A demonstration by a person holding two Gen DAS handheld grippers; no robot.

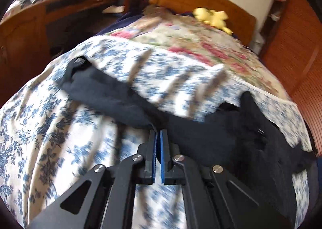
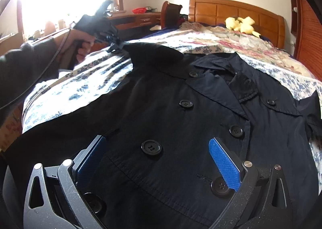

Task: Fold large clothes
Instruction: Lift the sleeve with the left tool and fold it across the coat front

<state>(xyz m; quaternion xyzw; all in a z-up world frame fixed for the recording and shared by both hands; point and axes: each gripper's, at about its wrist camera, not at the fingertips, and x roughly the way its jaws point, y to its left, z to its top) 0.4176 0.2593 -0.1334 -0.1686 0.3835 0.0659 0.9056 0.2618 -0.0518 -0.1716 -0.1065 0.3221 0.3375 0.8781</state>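
Observation:
A dark navy double-breasted coat lies front up on the bed, its buttons showing. My right gripper is open just above the coat's lower front, its blue pads spread wide with a button between them. A hand holds my left gripper at the coat's far left shoulder, where the cloth rises in a peak. In the left wrist view the left gripper is shut on the edge of the coat, and a sleeve trails off to the left.
The bed has a blue-flowered sheet and a rose-patterned quilt beyond it. A yellow plush toy sits by the wooden headboard. A desk and chair stand left, a wooden wardrobe right.

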